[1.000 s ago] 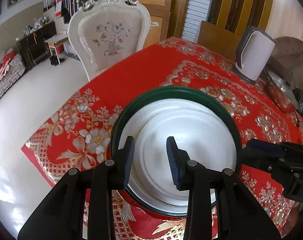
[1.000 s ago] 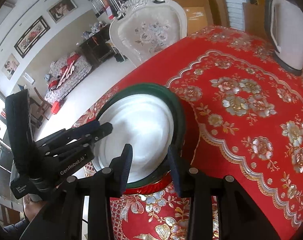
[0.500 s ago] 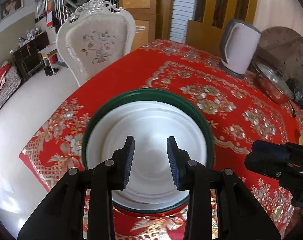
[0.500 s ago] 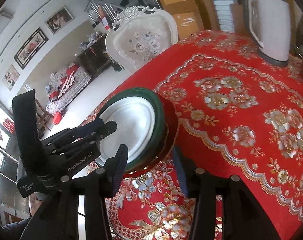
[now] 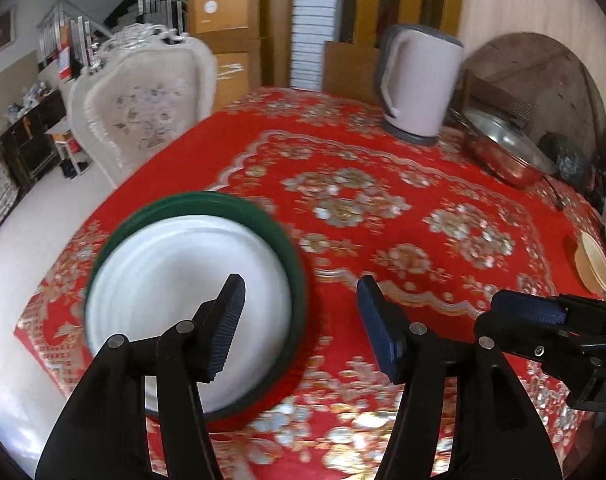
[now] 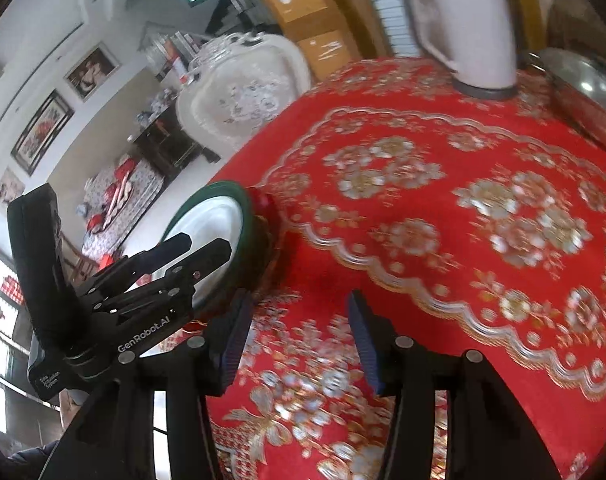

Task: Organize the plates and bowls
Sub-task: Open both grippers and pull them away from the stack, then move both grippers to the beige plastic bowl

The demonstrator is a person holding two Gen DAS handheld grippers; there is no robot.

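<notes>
From the left wrist, the left tool (image 5: 301, 320) is seen with its two fingers (image 5: 227, 328) spread wide apart, and nothing is held between them. A white plate (image 5: 175, 280) is stacked inside a dark green plate (image 5: 291, 248), near the front left corner of the surface (image 5: 383, 152), which is covered by a red cloth with gold flowers. The left finger is seen over the white plate (whether it touches cannot be told). An electric kettle (image 5: 419, 88) stands at the far side of the surface, and a shiny metal pan (image 5: 507, 152) sits just beside it on the right. A small cream plate (image 5: 593, 264) lies near the right edge, well apart from the stack. The right tool (image 5: 551, 332) is seen low on the right. A white carved chair (image 5: 143, 100) stands past the surface on the left.

From the right wrist, the right tool (image 6: 297, 340) is also seen with its fingers (image 6: 233, 344) wide apart, above bare red cloth, and nothing is gripped. The white plate (image 6: 211, 220) in the dark green plate (image 6: 245, 216) is seen to the left, by the surface's (image 6: 423, 240) edge, with a bit of red rim under it. The left tool (image 6: 195, 250) reaches over that stack. The electric kettle (image 6: 471, 28) stands at the far end, with the metal pan (image 6: 583, 88) beside it. The chair (image 6: 243, 92) is behind (the view is a little blurry).
</notes>
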